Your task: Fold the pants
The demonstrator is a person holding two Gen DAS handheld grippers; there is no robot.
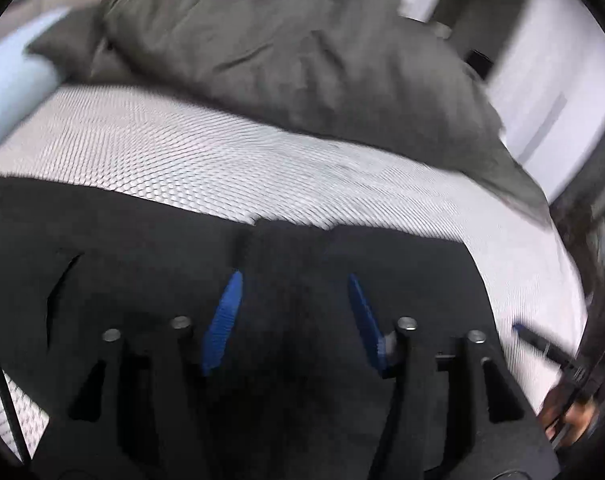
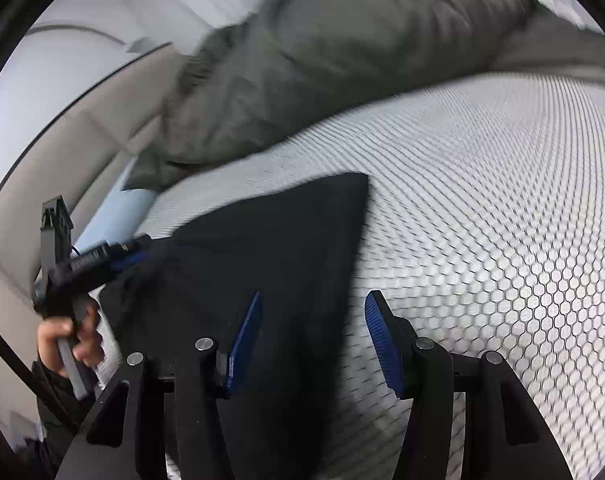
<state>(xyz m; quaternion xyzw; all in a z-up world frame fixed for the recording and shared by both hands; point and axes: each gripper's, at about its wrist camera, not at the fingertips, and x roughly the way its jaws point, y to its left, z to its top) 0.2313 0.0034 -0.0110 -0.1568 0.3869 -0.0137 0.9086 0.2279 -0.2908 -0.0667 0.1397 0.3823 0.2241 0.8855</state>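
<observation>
White honeycomb-textured bed cover [image 2: 502, 200] carries a rumpled grey duvet [image 1: 282, 52] and flat, matte black pants [image 2: 270, 248]. Left gripper [image 1: 294, 280] and right gripper [image 2: 312, 300]: ribbed blue pads apart, above the pants.

L gripper [image 1: 294, 284] over black pants [image 1: 142, 248], blue pads [image 1: 222, 320] apart, nothing pinched btwn them; fabric lies flat under the jaws. Pants cover near part of white honeycomb-pattern bed cover [image 1: 222, 152]. Grey pillow [image 1: 282, 60] at far side, light blue pillow [image 1: 10, 92] far left. R gripper [image 1: 542, 348] at right edge w/ hand [image 1: 574, 420] on it. Picture blurred.
</observation>
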